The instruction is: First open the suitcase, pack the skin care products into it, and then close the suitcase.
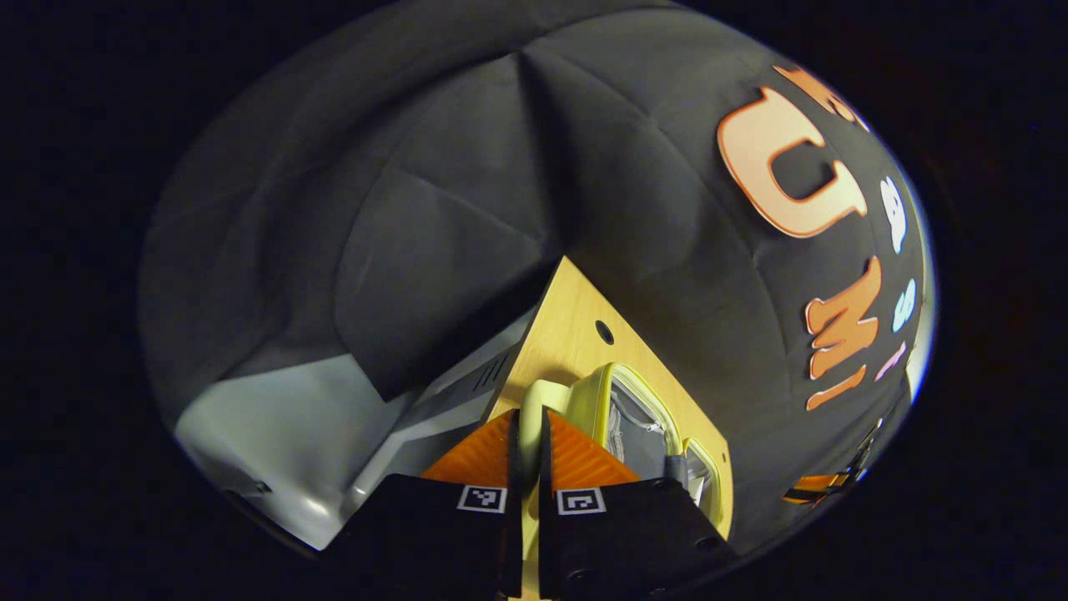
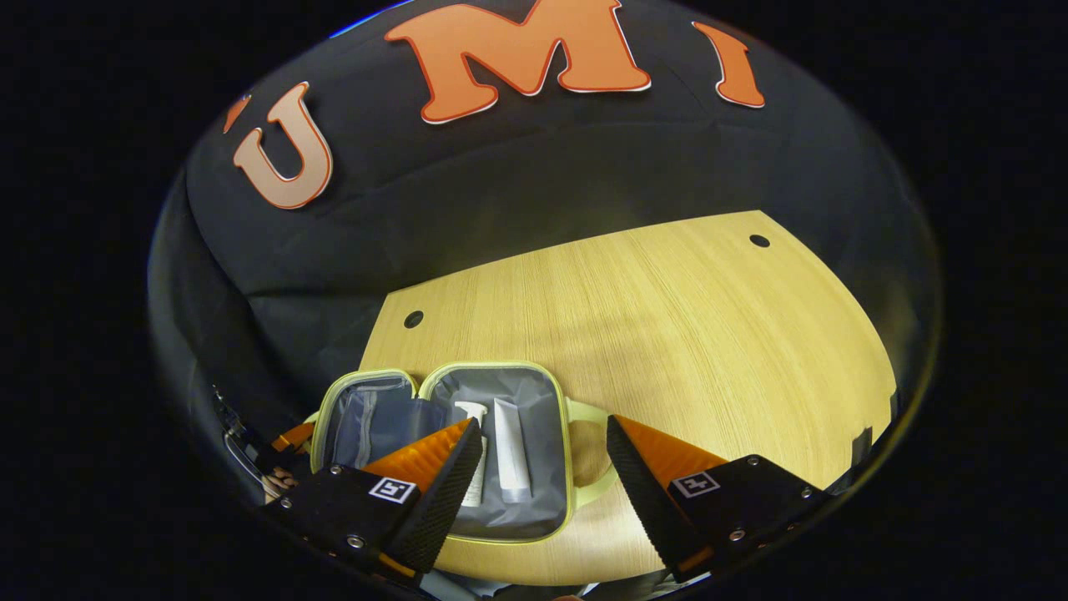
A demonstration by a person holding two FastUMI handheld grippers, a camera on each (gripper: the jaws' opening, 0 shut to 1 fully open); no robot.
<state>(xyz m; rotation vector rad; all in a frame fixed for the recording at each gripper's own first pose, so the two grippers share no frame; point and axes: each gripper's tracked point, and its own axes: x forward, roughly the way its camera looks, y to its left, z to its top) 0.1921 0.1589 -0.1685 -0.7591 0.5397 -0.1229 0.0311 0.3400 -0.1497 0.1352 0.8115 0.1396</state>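
In the right gripper view a pale-green suitcase point(image 2: 569, 467) with grey lining lies open flat on the wooden table point(image 2: 667, 317). Its right half holds a white tube point(image 2: 511, 451) and a white pump bottle point(image 2: 473, 413), the bottle partly hidden behind my finger. My right gripper point(image 2: 542, 467) hovers open just above that half, near its handle point(image 2: 594, 455). In the left gripper view my left gripper point(image 1: 528, 434) is shut on the pale handle point(image 1: 534, 402) of the other half point(image 1: 594, 399). That gripper's orange fingers point(image 2: 294, 436) also show at the case's left edge.
The table has small round holes point(image 2: 758, 240) point(image 2: 413, 319) near its far corners, and black cloth hangs close behind it. To the right of the case the tabletop is bare wood. A light grey surface point(image 1: 284, 434) lies below the table's edge in the left gripper view.
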